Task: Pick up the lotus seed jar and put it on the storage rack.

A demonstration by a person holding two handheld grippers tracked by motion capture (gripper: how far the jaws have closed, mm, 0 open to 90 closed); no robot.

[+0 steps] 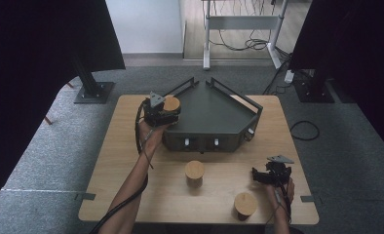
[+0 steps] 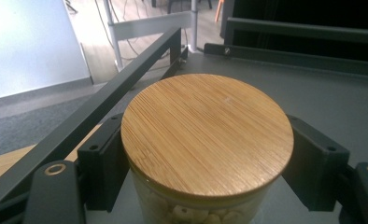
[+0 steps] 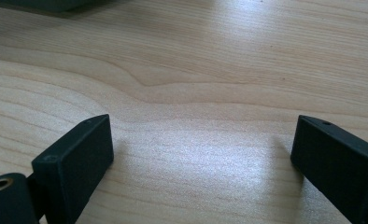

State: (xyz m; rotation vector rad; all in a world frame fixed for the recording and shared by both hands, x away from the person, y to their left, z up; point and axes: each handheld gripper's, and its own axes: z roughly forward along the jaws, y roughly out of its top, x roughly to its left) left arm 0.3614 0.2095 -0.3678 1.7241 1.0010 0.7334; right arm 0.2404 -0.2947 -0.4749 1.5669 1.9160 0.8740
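A glass jar with a round bamboo lid (image 2: 207, 133) sits between the pads of my left gripper (image 2: 205, 163), which is shut on it; pale round pieces show through the glass under the lid. In the high view this held jar (image 1: 171, 103) is at the left corner of the dark angular metal rack (image 1: 214, 109), with the left gripper (image 1: 162, 113) just over the rack's left rail. My right gripper (image 1: 263, 176) rests low over the table's right front, open, with bare wood between its pads (image 3: 81, 156).
Two more bamboo-lidded jars stand on the wooden table (image 1: 126, 161): one in the middle (image 1: 195, 171), one near the front edge (image 1: 245, 204) just left of the right hand. Black stand bases and cables lie on the grey carpet around the table.
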